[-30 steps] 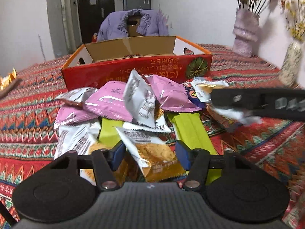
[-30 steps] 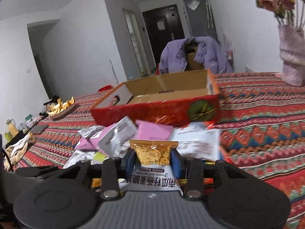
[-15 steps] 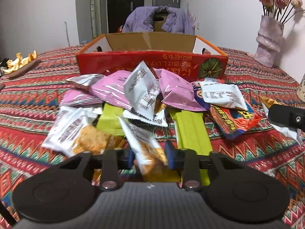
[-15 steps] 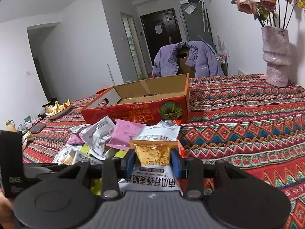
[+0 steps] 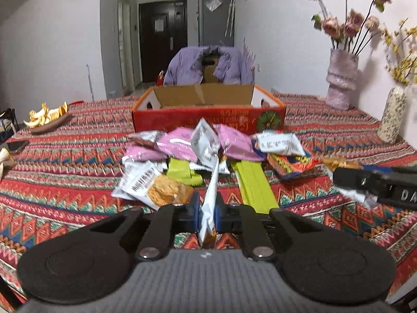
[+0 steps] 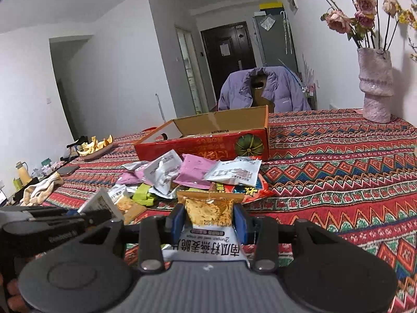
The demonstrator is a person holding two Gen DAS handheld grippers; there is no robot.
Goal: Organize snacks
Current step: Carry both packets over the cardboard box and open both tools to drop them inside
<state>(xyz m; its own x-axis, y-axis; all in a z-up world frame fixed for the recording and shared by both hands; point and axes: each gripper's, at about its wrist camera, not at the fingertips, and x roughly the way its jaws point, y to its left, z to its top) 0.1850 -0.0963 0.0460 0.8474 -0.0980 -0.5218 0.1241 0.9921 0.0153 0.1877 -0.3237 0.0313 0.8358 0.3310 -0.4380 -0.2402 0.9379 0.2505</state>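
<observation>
A heap of snack packets, pink, white and green, lies on the patterned tablecloth in front of an open red cardboard box. My left gripper is shut on a white-and-orange packet, held edge-on and lifted clear of the heap. My right gripper is shut on an orange-and-white crisp packet, also held above the cloth, nearer than the heap and the box. Each gripper shows in the other's view: the right one at the right edge, the left one at the lower left.
A pink vase of dried roses and a pale speckled vase stand at the right. A plate of fruit peel, a phone and a crumpled cloth lie on the left. A chair draped with a purple jacket stands behind the box.
My left gripper closed on the white-and-orange packet and drew it up and back from the heap. My right gripper pulled back with its packet; the box now looks farther off.
</observation>
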